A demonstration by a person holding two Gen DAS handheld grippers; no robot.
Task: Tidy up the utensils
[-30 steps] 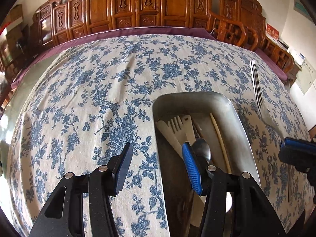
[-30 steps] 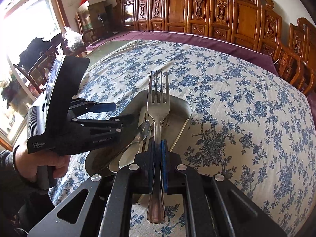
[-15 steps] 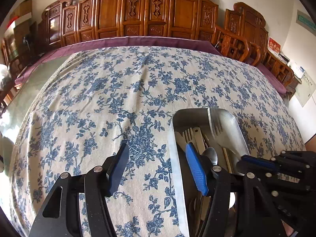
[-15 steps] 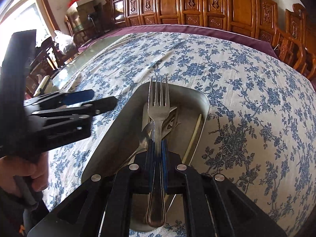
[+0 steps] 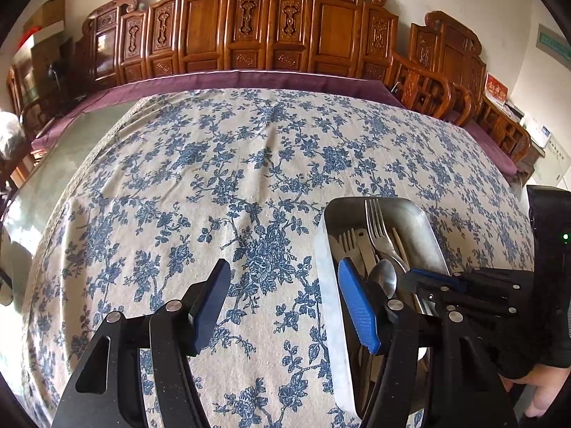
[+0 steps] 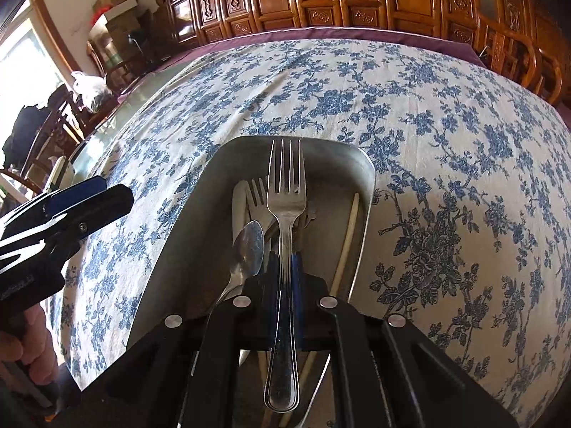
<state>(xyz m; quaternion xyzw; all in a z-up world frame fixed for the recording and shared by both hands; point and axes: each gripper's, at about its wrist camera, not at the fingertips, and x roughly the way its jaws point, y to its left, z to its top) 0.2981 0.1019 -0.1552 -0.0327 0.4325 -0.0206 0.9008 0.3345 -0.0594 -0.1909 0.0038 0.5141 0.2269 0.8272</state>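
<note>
A metal tray (image 6: 192, 214) sits on the blue-flowered tablecloth (image 6: 446, 142). In it lie a metal spoon (image 6: 248, 246), pale plastic cutlery (image 6: 238, 199) and a chopstick (image 6: 348, 235). My right gripper (image 6: 285, 267) is shut on a metal fork (image 6: 285, 192) at its handle. The fork hangs low over the tray, tines toward the far end. In the left wrist view the same fork (image 5: 374, 221) and tray (image 5: 323, 249) show at right. My left gripper (image 5: 283, 267) hovers over the cloth just left of the tray. Its jaws are opening with nothing between them.
Carved wooden chairs (image 5: 271, 25) line the far side of the table. A purple undercloth (image 5: 249, 76) borders the floral cloth. A hand (image 6: 21, 342) grips the left tool at the lower left of the right wrist view.
The right gripper has carried the fork down over the tray, close to the utensils there. The left gripper's jaws have widened, and it has drifted left, off the tray.
</note>
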